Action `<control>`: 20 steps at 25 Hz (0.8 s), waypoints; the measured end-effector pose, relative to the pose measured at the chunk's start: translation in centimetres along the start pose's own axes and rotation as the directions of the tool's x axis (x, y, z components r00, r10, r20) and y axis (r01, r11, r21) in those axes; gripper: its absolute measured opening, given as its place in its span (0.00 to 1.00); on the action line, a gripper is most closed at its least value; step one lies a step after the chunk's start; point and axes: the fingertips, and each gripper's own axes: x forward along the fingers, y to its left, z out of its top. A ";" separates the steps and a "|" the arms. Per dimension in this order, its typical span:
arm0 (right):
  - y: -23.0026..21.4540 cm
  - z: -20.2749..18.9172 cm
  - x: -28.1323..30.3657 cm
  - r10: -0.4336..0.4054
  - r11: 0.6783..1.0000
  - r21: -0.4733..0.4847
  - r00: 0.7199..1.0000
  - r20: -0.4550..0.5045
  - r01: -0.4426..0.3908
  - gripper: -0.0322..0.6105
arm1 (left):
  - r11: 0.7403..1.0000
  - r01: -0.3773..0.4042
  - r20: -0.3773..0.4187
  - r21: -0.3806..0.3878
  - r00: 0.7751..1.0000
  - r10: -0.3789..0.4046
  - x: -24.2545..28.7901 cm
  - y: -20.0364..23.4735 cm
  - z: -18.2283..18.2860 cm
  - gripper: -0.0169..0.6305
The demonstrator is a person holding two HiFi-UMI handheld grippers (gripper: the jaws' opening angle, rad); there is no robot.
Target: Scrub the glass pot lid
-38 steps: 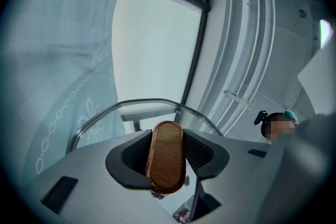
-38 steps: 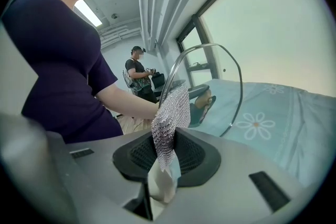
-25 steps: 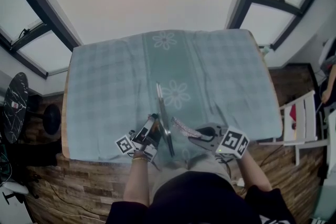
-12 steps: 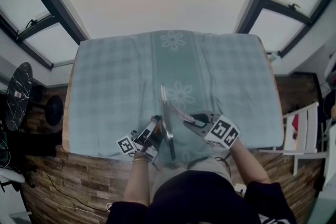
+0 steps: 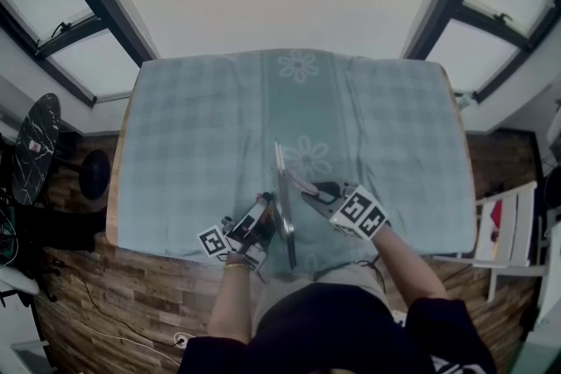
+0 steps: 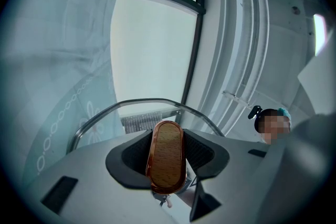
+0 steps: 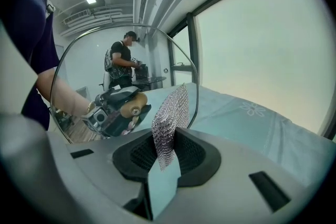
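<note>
My left tongs [image 6: 167, 161] are clamped on the wooden knob [image 6: 167, 155] of the glass pot lid [image 5: 284, 210], holding it upright on edge between my two tongs. I cannot tell whether its lower rim rests on the cloth [image 5: 193, 144]. My right tongs [image 7: 165, 149] pinch a strip of mesh scrubber [image 7: 171, 113], whose free end reaches the lid's face just ahead of them, touching it or nearly so. I judge the scrubbing is under way rather than finished. The glass looks clear, but I cannot tell which parts have been covered, so both faces and the metal rim are still to do.

Ahead of both tongs the cloth-covered desk [image 5: 123, 179] lies open and bare. Behind them its near edge and my own body are close, so strokes should run forward. The lid's rim is just beside the right tongs and could catch the mesh.
</note>
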 end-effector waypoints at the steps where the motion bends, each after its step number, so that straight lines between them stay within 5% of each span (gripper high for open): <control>1: 0.1 -0.1 0.3 0.004 1.000 -0.002 1.000 -0.001 -0.004 0.18 | 1.000 0.000 0.001 0.001 1.000 0.000 0.0 0.0 0.0 0.29; 20: 3.6 -3.2 3.5 0.137 0.990 0.024 0.989 -0.048 -0.136 0.18 | 1.000 -0.003 0.012 0.008 1.000 0.003 -0.2 0.1 0.0 0.29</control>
